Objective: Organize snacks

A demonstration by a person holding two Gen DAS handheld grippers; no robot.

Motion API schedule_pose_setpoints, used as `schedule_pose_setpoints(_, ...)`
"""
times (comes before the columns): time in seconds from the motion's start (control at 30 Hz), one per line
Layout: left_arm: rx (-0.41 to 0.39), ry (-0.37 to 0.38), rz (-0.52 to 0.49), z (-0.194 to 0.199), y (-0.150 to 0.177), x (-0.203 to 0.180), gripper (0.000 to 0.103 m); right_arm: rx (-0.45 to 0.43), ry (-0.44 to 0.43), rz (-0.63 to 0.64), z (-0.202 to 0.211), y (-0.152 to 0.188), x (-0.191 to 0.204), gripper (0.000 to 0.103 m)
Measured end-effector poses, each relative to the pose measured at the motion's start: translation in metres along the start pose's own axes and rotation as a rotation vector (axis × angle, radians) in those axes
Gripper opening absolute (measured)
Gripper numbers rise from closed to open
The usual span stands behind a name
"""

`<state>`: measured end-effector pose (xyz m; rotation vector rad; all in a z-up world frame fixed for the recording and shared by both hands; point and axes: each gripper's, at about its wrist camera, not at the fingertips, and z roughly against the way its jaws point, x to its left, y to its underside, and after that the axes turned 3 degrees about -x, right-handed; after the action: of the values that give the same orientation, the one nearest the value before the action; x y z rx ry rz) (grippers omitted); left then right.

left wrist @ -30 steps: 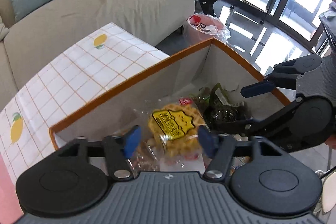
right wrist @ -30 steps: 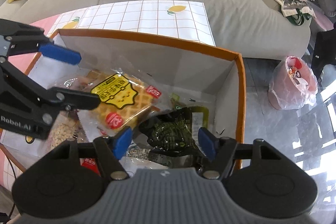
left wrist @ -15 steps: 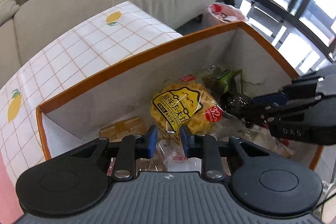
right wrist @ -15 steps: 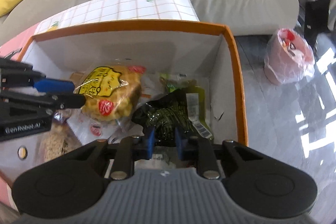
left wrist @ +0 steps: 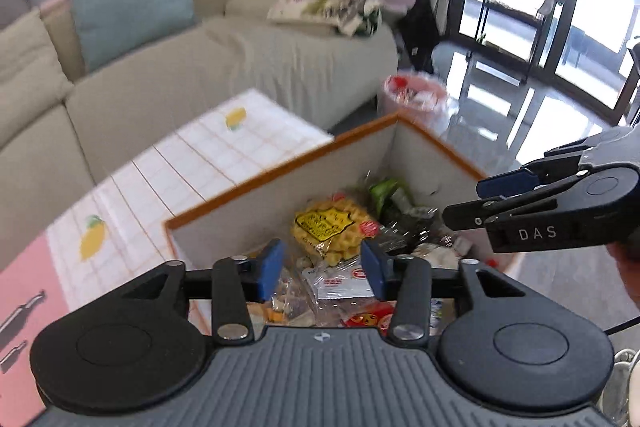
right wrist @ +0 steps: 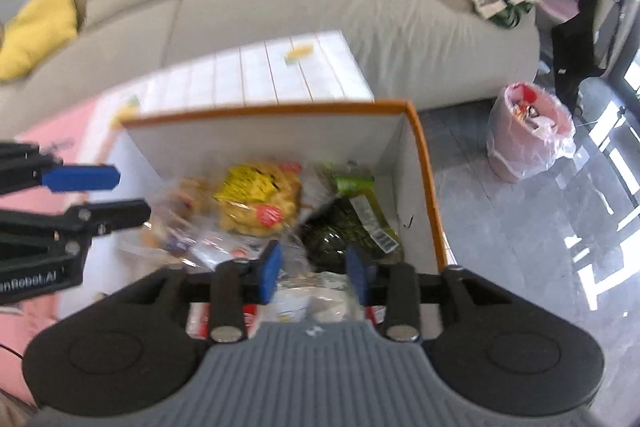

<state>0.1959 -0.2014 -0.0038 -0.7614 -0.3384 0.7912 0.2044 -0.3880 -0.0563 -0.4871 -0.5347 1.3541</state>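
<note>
So we've got both sets of fingers, left gripper (left wrist: pixel 322 269) and right gripper (right wrist: pixel 314 273), just reopened and holding nothing above the orange-rimmed box (right wrist: pixel 424 163), waffle pack (left wrist: pixel 330 227) ahead of the left, nearer its far wall.

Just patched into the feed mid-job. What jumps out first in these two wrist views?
The orange-rimmed box crammed with snack packets, sitting on the lemon-print table in front of the beige sofa. Brightest inside is the yellow waffle pack near the middle, with a dark green packet to its right. Both grippers, left and right, hang above the box, jaws apart and empty.
</note>
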Motion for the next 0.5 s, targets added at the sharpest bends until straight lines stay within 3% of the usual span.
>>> schedule_pose_setpoints(0.3, -0.164, -0.087, 0.054, 0.113, 0.018, -0.003, 0.059, -0.203, -0.016, -0.011, 0.103, 0.023, 0.043, 0.063)
schedule_pose_setpoints(0.5, -0.232, -0.221, 0.152, 0.172, 0.055, 0.001, 0.060, -0.340, 0.004, 0.042, 0.156, 0.054, 0.088, 0.072)
